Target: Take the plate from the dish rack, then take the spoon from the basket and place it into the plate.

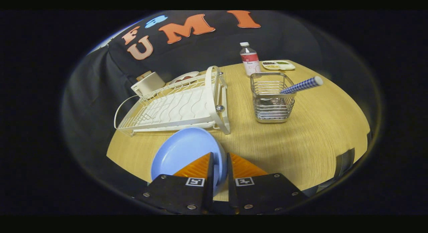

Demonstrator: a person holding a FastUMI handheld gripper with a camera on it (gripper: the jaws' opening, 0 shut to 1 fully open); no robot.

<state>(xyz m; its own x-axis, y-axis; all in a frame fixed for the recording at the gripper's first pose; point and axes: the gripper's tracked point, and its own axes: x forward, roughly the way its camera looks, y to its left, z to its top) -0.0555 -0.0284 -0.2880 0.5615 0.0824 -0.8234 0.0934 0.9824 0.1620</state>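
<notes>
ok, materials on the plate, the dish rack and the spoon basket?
Plate, clamped by its rim in the gripper jaws: likely plastic, smooth blue, soft sheen. Dish rack: white coated wire, thin bent rods. Basket: bare metal wire, shiny chrome look.

plate (pixel 182 152) before dish rack (pixel 174 104), basket (pixel 272 97) right
</notes>
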